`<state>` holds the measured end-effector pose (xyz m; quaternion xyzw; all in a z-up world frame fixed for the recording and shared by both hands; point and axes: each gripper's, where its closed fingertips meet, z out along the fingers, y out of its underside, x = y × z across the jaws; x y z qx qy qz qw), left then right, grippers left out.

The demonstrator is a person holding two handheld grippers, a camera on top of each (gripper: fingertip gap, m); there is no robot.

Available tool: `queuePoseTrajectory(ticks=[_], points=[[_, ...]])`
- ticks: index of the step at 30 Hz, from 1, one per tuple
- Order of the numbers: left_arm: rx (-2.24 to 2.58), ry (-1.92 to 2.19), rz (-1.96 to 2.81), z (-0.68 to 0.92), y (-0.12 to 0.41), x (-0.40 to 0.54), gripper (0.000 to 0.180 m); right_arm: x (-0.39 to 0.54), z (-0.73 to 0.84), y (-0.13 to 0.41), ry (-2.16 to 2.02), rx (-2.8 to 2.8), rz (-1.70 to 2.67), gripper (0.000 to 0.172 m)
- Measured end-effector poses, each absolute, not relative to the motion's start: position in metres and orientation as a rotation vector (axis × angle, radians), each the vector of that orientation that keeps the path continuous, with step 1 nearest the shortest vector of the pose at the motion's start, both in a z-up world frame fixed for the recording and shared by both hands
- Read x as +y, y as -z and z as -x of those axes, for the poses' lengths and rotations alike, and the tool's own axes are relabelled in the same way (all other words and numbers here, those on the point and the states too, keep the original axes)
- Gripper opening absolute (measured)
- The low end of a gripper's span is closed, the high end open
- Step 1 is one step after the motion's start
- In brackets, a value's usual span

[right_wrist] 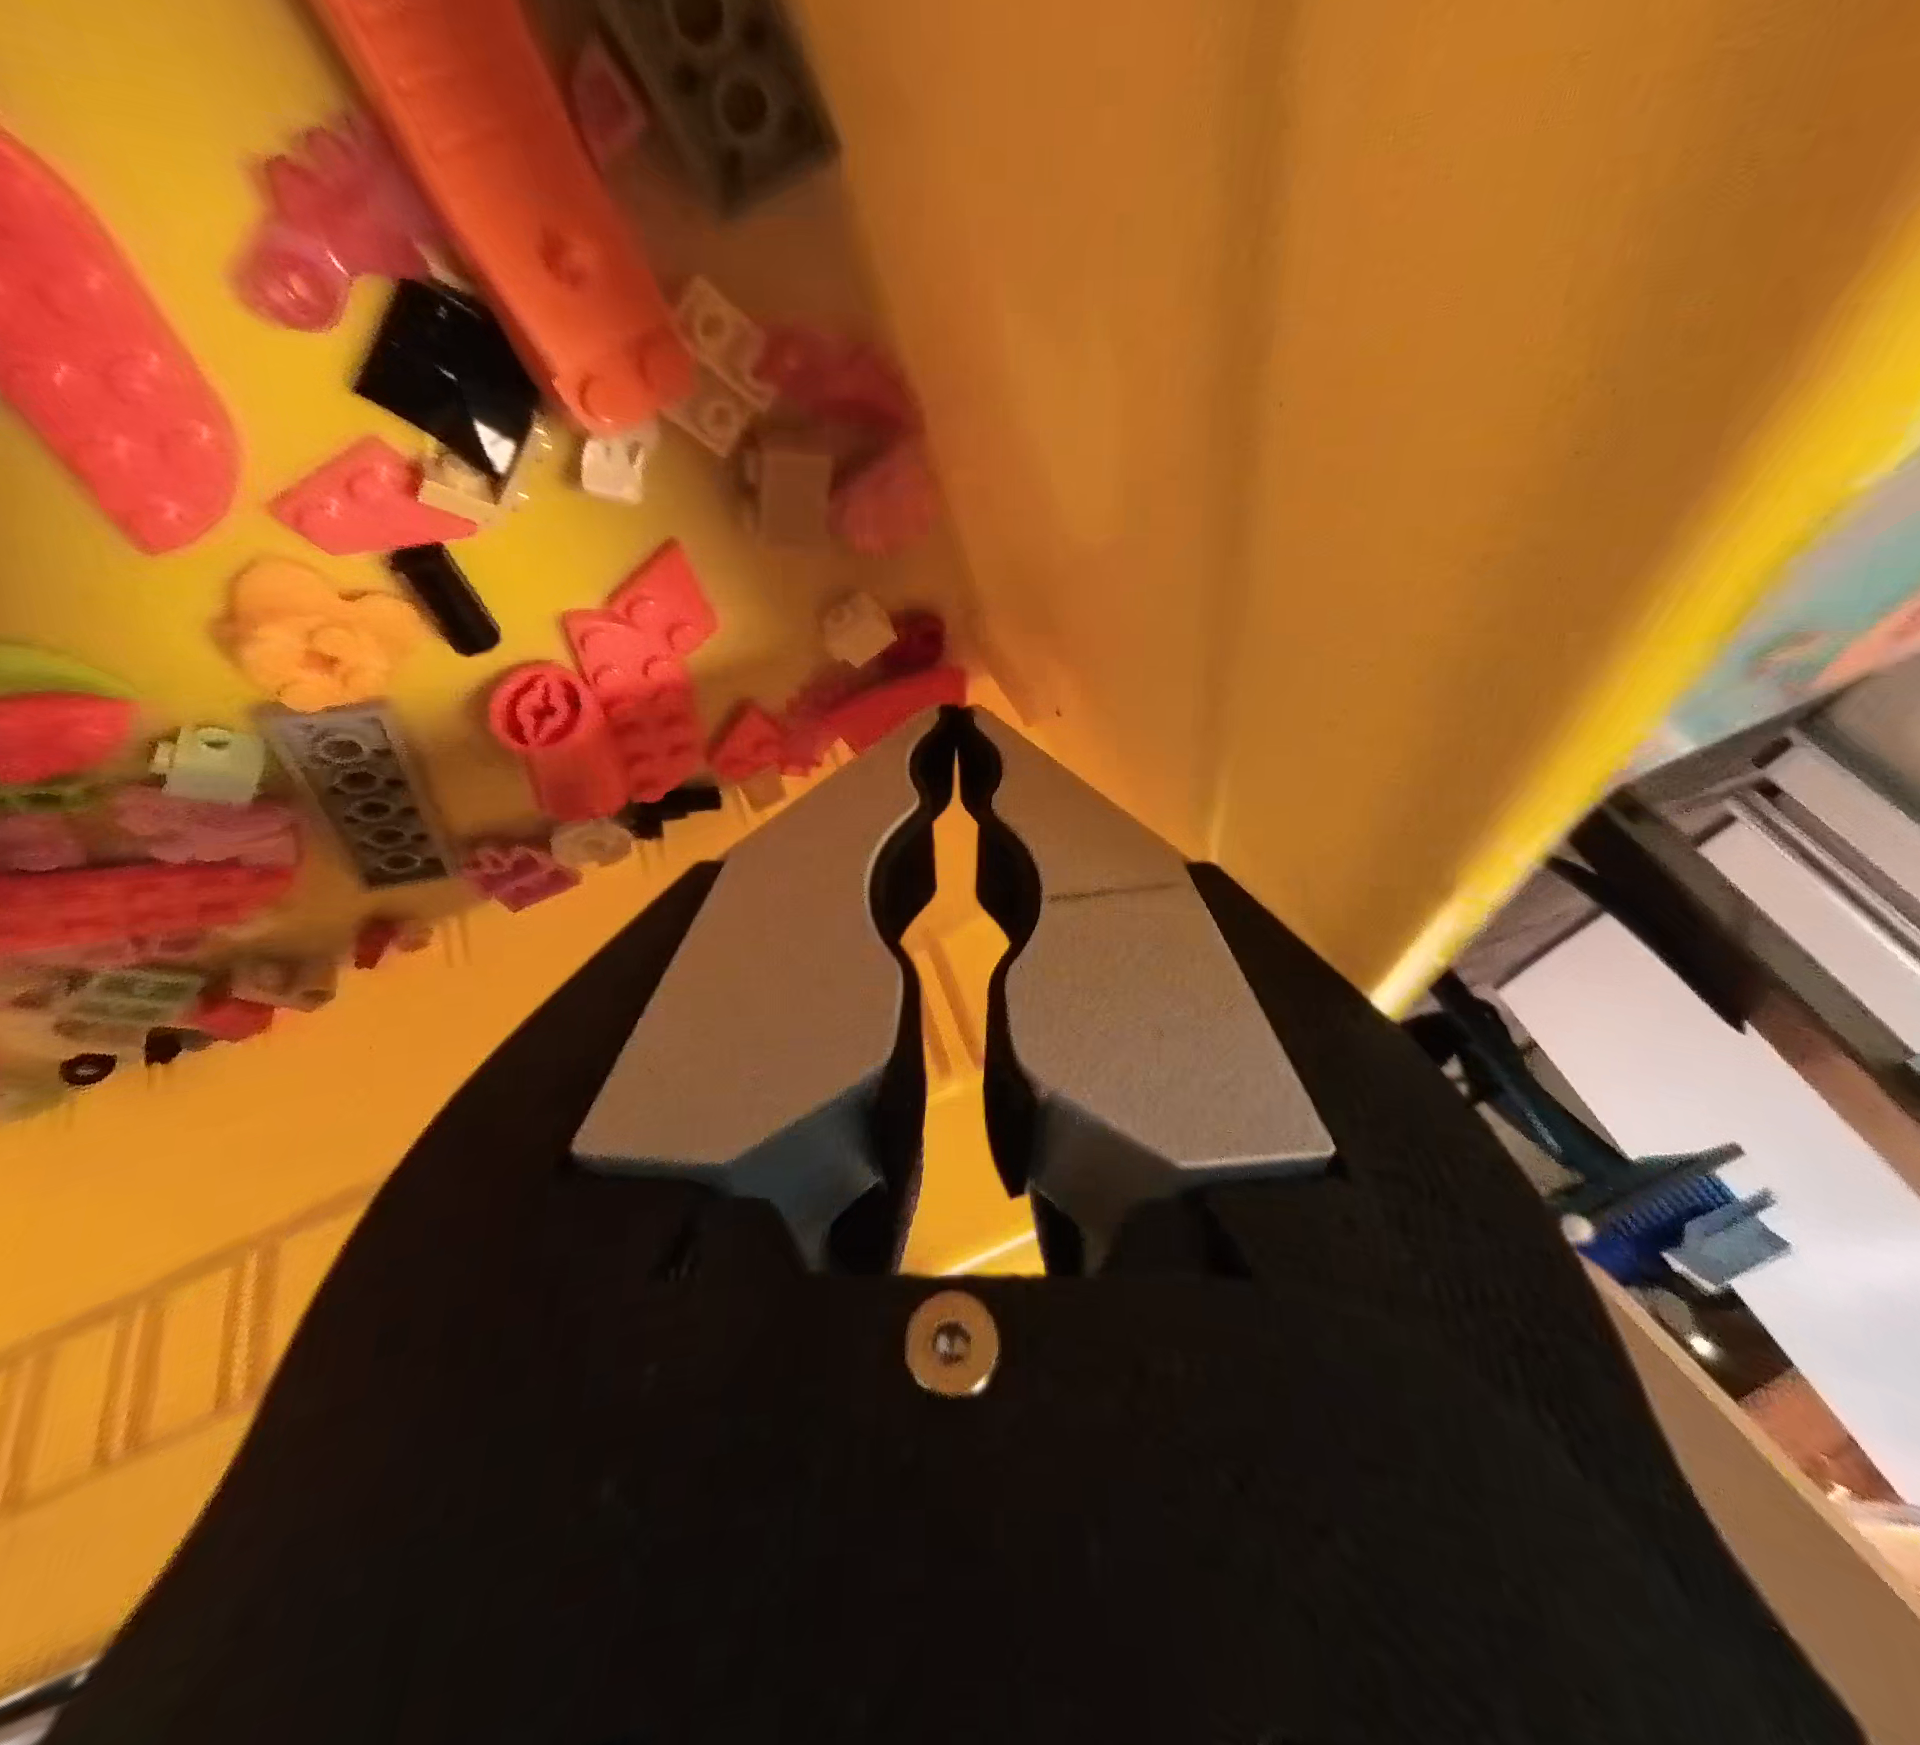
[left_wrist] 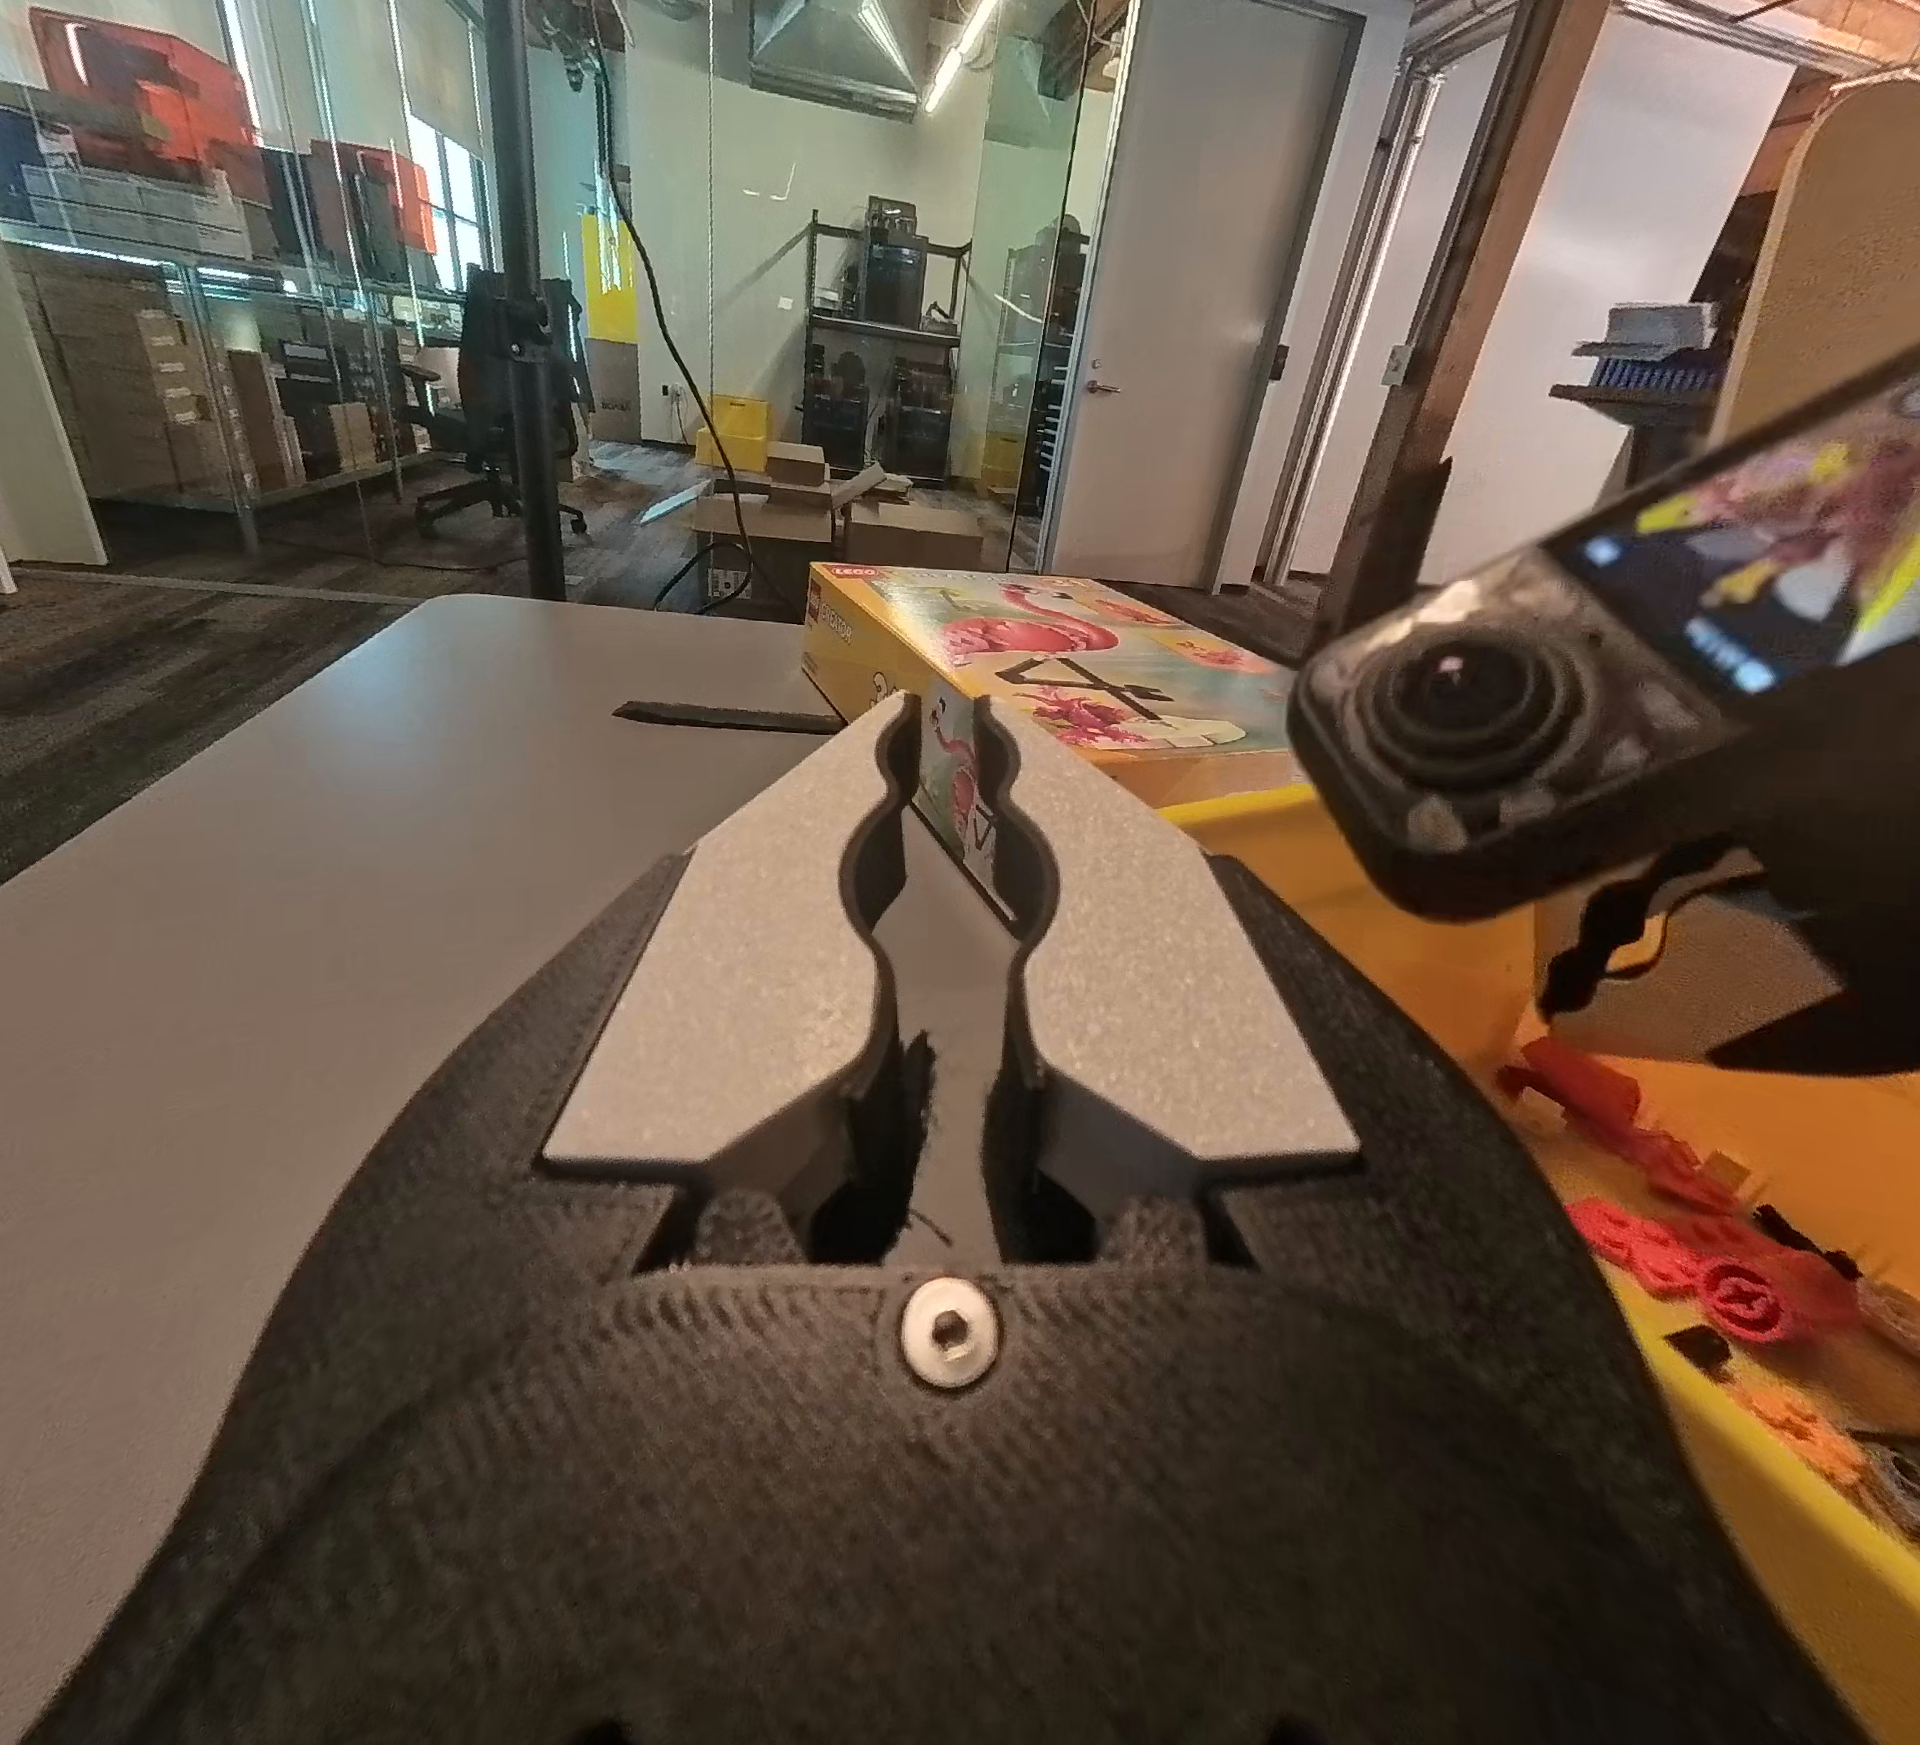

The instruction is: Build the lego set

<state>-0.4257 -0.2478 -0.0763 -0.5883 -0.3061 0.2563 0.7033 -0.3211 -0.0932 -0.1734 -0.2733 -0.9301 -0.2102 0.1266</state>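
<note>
The left gripper (left_wrist: 948, 708) is hovering over the grey table (left_wrist: 312, 864), its jaws standing slightly apart. A printed card or booklet showing a pink bird (left_wrist: 961, 802) is appearing in the gap; whether the pads are pressing on it or it is merely lying behind them cannot be told. Beyond, a yellow toy box (left_wrist: 1039, 656) is lying flat near the table's far edge, its right end cut off by the other tool's camera (left_wrist: 1496, 719), which is blurred and hiding much of the yellow bin (left_wrist: 1351, 864) at the table's right edge.

The right gripper (right_wrist: 951, 714) is reaching down into that bin's corner, fingertips closed together with nothing visible between them. Its tips are sitting just beside a red brick (right_wrist: 883, 703) against the bin wall (right_wrist: 1195, 345); whether they are touching is unclear. The loose bricks (right_wrist: 582, 687) across the bin floor are smearing with motion blur.
</note>
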Motion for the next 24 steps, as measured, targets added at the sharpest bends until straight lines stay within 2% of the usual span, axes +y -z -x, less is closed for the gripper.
queuePoseTrajectory(ticks=[7, 12, 14, 18, 24], points=[[-0.68, -0.57, 1.309, 0.426, 0.076, -0.248, 0.008, -0.1, 0.311, 0.189, 0.595, -2.774, 0.845, 0.0], [-0.682, -0.568, 1.308, 0.426, 0.076, -0.248, 0.008, -0.133, 0.293, 0.187, 0.342, -2.992, 0.946, 0.0], [-0.683, -0.567, 1.307, 0.426, 0.076, -0.248, 0.008, -0.126, 0.292, 0.183, 0.402, -3.007, 0.853, 0.008], [-0.682, -0.567, 1.308, 0.426, 0.076, -0.248, 0.008, -0.127, 0.26, 0.18, 0.474, -3.208, 0.754, 0.04], [-0.683, -0.564, 1.307, 0.426, 0.076, -0.248, 0.008, -0.126, 0.253, 0.186, 0.508, -3.216, 0.562, 0.043]])
